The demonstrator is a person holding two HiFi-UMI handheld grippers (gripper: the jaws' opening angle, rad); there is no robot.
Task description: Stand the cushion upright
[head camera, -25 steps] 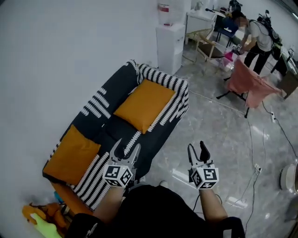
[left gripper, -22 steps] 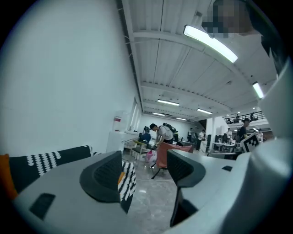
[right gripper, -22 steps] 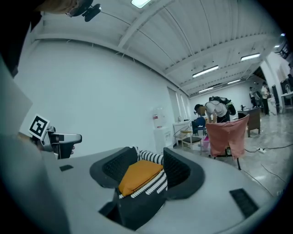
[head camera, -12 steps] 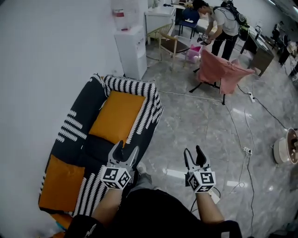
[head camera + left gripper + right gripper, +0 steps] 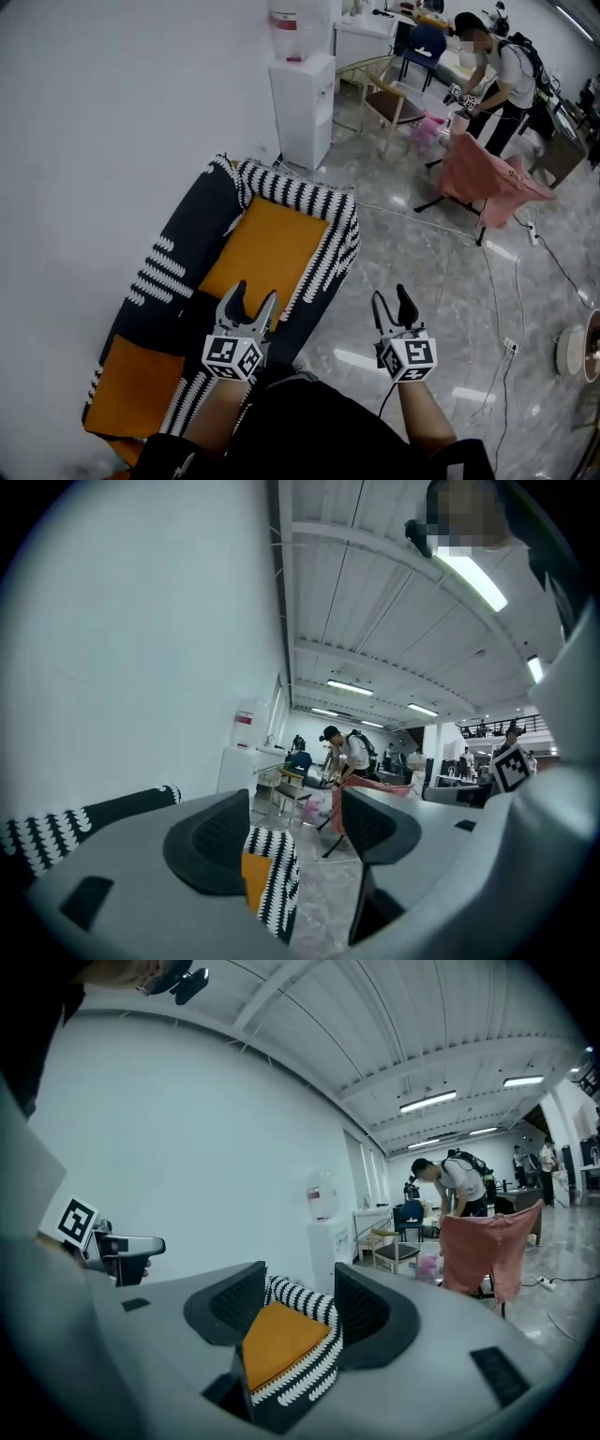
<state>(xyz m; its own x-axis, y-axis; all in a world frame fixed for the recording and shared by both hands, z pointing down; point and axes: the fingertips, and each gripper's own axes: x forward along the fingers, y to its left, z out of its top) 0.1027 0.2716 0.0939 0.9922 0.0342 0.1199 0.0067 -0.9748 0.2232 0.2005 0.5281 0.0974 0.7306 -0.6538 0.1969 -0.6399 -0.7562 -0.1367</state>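
The far orange square fabric cushion (image 5: 267, 253) lies flat on the seat of the black sofa with white striped arms (image 5: 323, 202). Its face is turned up and its far edge is close to the striped arm at the sofa's far end. A second orange cushion (image 5: 131, 394) of the same kind lies flat at the sofa's near end, with bare black seat between the two. The sofa's back runs along the white wall (image 5: 103, 122).

In the head view the far cushion sits at 12 o'clock from the left tool (image 5: 255, 292), whose tips overlap its near edge in the picture. From the right tool (image 5: 391, 295), held over the grey marble floor (image 5: 441, 272), it is at about 10 o'clock. The near cushion is at 8 o'clock from the left tool.

The left tool's jaws stand apart and hold nothing. In the left gripper view a strip of the far cushion (image 5: 253, 878) shows through the gap, well beyond the pads. The right tool's jaws are also parted and empty, and the far cushion (image 5: 281, 1340) shows between them at a distance.

At 12 o'clock past the sofa stands a white water dispenser (image 5: 302, 108) with a bottle (image 5: 291, 19) on top.
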